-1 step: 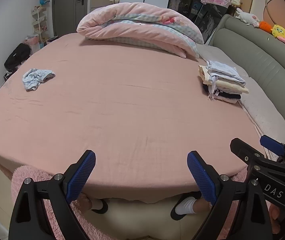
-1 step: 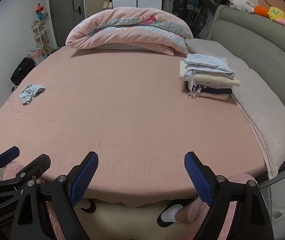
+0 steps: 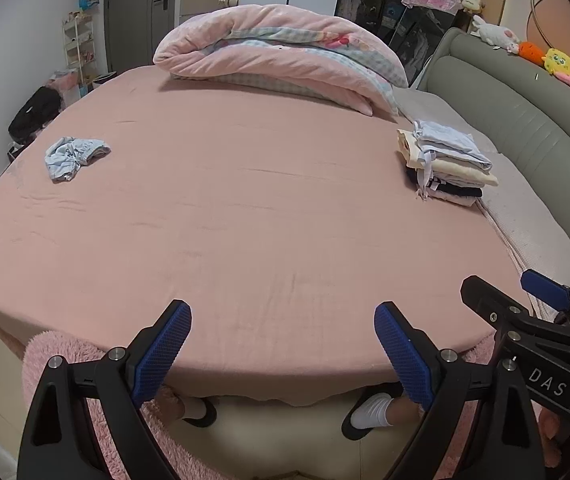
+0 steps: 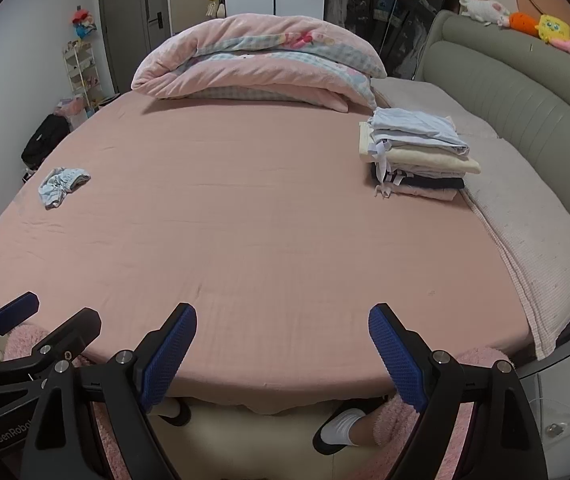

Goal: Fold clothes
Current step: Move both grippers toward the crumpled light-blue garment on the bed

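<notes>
The bed [image 3: 277, 216], covered by a pink sheet, serves as the landmark. Near its far left edge lies a crumpled light-blue garment [image 3: 73, 156], unfolded and alone on the sheet, well apart from everything else; the right wrist view shows it in the same spot [image 4: 61, 186].

At the near edge of the bed, left of center, hovers the left tool [image 3: 283, 350], its 2 blue-padded fingers [image 3: 161, 350] spread wide with nothing between them. Below it, under the bed's overhanging sheet, the person's feet in white socks and dark slippers [image 3: 369, 416] stand on a fluffy pink rug [image 3: 61, 356].

Across the far end of the bed rests a rolled pink duvet [image 3: 285, 52] with a checked lining.

At the near edge, right of center, is the right tool [image 4: 283, 350], also held with its fingers far apart and gripping nothing. It shows from the side in the left wrist view [image 3: 525, 300], just beside the left tool and over the bed's near right corner.

On the right part of the bed, near the duvet's end, sits a stack of folded clothes [image 3: 445, 168]: pale blue on top, cream beneath, then a dark piece and a pink one at the bottom [image 4: 417, 156]. The stack touches a pale blanket [image 4: 525, 232] that runs along the bed's right side, next to the grey padded headboard [image 4: 525, 92], on top of which plush toys [image 4: 525, 20] are lined up.
</notes>
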`<state>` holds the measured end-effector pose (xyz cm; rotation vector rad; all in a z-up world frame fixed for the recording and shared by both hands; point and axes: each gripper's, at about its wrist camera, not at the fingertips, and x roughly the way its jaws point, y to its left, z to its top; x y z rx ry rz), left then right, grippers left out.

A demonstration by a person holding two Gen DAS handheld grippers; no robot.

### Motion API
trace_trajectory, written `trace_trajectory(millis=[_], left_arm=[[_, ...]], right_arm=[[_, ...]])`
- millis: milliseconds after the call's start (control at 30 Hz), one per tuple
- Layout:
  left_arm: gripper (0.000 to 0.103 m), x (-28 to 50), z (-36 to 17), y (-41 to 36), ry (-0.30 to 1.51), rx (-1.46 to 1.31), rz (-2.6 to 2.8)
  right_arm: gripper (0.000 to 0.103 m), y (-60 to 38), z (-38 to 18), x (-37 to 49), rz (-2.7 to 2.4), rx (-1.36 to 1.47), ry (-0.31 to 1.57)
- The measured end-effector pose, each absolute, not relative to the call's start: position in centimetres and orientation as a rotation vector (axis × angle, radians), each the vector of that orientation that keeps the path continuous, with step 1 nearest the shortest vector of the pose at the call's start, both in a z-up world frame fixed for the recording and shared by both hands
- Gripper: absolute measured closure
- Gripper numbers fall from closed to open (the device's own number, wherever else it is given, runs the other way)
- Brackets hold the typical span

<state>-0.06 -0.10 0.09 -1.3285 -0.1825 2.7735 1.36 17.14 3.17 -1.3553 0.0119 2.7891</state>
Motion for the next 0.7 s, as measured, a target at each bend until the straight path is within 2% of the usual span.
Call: trace_trajectory(millis=[567, 700], left_arm=[[0.009, -1.5, 2.0, -1.8, -0.016, -1.28, 2.853], [0.009, -2.9, 3.4, -4.9, -0.088, -1.231, 2.86]], right_arm=[[0.015, 14.8, 3.7, -0.5, 2.87, -1.334, -0.078], [0.015, 13.2, 5.0, -3.4, 2.968, -1.333, -0.141]])
